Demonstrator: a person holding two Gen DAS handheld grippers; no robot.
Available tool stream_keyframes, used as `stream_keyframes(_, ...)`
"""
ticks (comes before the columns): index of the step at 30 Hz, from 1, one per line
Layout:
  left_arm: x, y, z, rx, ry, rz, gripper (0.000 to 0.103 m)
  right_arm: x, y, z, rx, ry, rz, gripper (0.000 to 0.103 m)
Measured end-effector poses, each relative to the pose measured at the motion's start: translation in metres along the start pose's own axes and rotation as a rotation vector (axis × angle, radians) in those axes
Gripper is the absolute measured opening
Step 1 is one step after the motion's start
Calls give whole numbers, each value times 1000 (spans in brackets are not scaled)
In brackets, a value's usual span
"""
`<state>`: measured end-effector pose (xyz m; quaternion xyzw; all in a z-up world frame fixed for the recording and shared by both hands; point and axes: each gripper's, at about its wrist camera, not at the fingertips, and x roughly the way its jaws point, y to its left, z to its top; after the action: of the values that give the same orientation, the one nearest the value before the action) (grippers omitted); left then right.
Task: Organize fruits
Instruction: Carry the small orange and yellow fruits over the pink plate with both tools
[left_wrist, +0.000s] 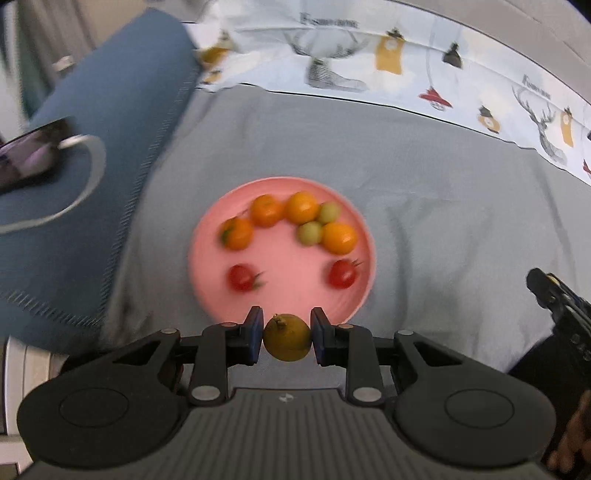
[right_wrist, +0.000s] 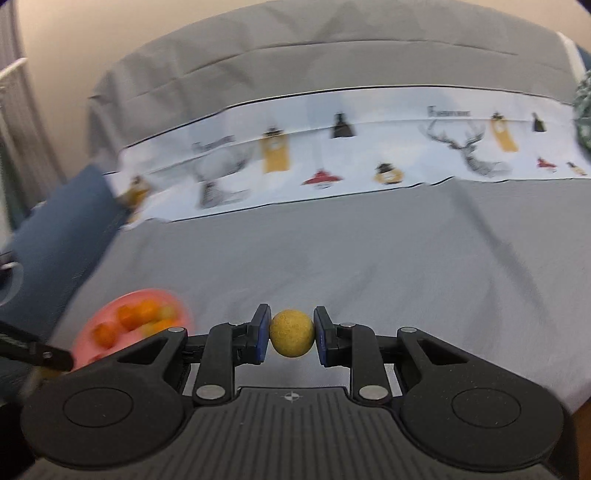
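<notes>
A pink plate (left_wrist: 284, 295) lies on the grey cloth and holds several orange fruits (left_wrist: 266, 210), two green ones (left_wrist: 310, 232) and two red tomatoes (left_wrist: 341, 274). My left gripper (left_wrist: 287, 336) is shut on a yellow-green fruit with a stem (left_wrist: 286, 341), held above the plate's near rim. In the right wrist view my right gripper (right_wrist: 291, 334) is shut on a round yellow fruit (right_wrist: 291, 332) over bare grey cloth, to the right of the pink plate (right_wrist: 107, 314). The right gripper's black body (left_wrist: 557, 306) shows at the right edge of the left wrist view.
A dark blue cloth (left_wrist: 92, 166) with a white ring pattern lies left of the plate, with a dark purple object (left_wrist: 29, 155) on it. A white printed sheet with deer and lanterns (right_wrist: 332, 155) runs across the back. Grey cloth (right_wrist: 406, 258) stretches right of the plate.
</notes>
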<state>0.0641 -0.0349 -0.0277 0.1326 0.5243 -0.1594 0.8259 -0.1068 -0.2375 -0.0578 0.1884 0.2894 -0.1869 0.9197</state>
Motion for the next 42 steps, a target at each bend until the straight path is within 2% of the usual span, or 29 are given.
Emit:
stream_keyframes(7,-41,37,-53,-59,-58,-2,31,-58,59,-8,-104,-41,118,26)
stream_keyframes(15,-71,59,-93,-117,-110,-33,31,-102,95,-21,-227,-94,152,26)
stream_keyframes(18,-80,61,-99,-124,-125,-34,31,-118,97,-25,-237,-125,156,26)
stream_keyframes(27,-97,52,-114,-117,-163,-56,31,-134,89,-33,-227,-134,154,26)
stream_keyframes(42,-94,52,-114,-115,-156,-55,31,-131,88,-34,-219,-119,160,26)
